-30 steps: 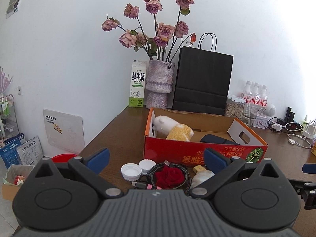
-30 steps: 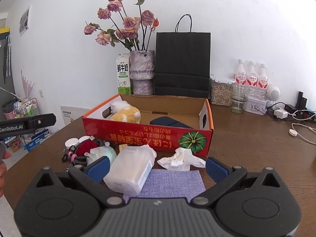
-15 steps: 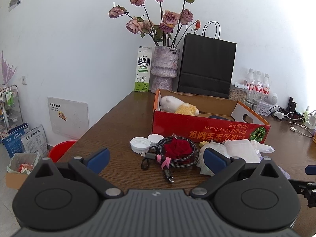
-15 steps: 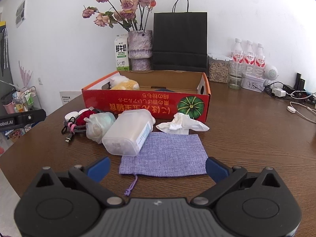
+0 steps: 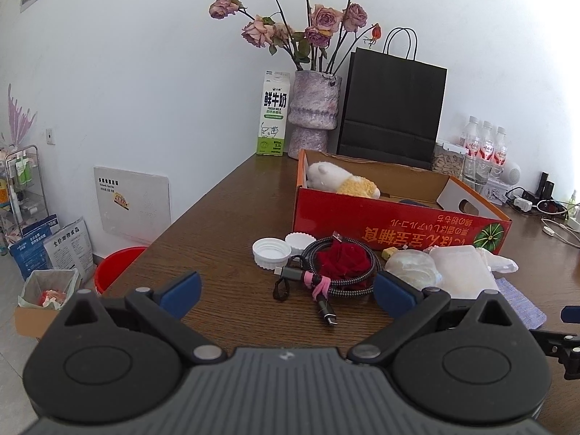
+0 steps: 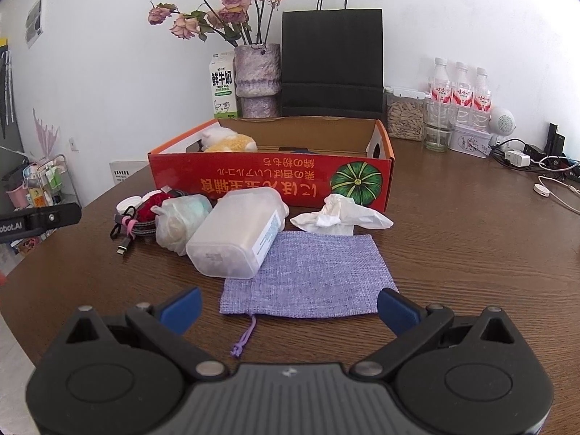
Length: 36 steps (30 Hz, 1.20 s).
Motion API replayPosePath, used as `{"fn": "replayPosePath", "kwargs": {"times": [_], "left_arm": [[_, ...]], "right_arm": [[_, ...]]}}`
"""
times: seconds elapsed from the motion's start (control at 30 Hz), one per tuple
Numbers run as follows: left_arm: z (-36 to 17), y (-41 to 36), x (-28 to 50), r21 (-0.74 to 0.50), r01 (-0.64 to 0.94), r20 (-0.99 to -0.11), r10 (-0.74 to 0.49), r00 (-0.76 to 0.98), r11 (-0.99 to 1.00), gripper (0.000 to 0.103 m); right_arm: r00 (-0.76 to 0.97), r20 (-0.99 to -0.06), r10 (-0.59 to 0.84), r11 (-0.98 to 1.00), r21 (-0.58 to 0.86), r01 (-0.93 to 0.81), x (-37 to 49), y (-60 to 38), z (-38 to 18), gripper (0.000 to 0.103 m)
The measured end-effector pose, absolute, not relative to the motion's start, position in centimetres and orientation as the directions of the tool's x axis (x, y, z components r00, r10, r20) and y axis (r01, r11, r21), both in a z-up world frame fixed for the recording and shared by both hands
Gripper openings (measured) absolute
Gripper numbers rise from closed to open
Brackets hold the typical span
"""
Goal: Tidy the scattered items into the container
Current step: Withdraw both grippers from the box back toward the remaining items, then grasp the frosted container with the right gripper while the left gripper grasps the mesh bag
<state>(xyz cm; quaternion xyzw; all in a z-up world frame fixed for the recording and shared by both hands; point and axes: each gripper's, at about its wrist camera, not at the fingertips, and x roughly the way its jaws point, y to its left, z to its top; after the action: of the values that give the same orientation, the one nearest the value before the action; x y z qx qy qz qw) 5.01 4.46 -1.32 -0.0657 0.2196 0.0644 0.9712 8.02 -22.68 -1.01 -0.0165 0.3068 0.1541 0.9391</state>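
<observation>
We hold our right gripper [image 6: 289, 306] spread and empty over the pouch [image 6: 308, 277]; our left gripper [image 5: 286, 291] gapes just short of the cable [image 5: 335, 266]. Beyond lie the jar [image 6: 235, 232], bag [image 6: 179, 219], tissue [image 6: 340, 214] and caps [image 5: 272, 252], all before the box [image 6: 272, 177] holding a plush [image 5: 340, 181].

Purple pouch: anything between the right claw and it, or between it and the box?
Nothing sits between the open right claw and the purple pouch. Toward the red box, the plastic jar overlaps the pouch's far left corner, and the crumpled tissue lies just beyond its far edge.
</observation>
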Motion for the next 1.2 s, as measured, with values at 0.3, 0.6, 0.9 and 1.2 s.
{"fn": "replayPosePath", "kwargs": {"times": [0.3,0.6,0.9,1.2], "left_arm": [[-1.8,5.3,5.7,-0.106,-0.175,-0.446,0.110,0.888,0.979,0.103],[-1.9,6.5,5.6,-0.112,-0.197,-0.445,0.128,0.886,0.974,0.103],[-2.5,6.4,6.2,-0.122,-0.190,-0.465,0.113,0.878,0.974,0.103],[-2.4,5.2,6.8,-0.117,-0.160,-0.467,0.088,0.880,0.980,0.103]], "right_arm": [[0.767,-0.570,0.294,0.945,0.053,-0.323,10.3,-20.0,-0.7,0.103],[0.771,-0.585,0.253,0.949,-0.003,-0.314,15.0,-16.0,-1.0,0.103],[0.763,-0.618,0.190,0.955,-0.063,-0.289,16.1,-14.3,-2.3,0.095],[0.750,-0.621,0.227,0.952,-0.020,-0.305,15.8,-15.4,-2.5,0.064]]}}
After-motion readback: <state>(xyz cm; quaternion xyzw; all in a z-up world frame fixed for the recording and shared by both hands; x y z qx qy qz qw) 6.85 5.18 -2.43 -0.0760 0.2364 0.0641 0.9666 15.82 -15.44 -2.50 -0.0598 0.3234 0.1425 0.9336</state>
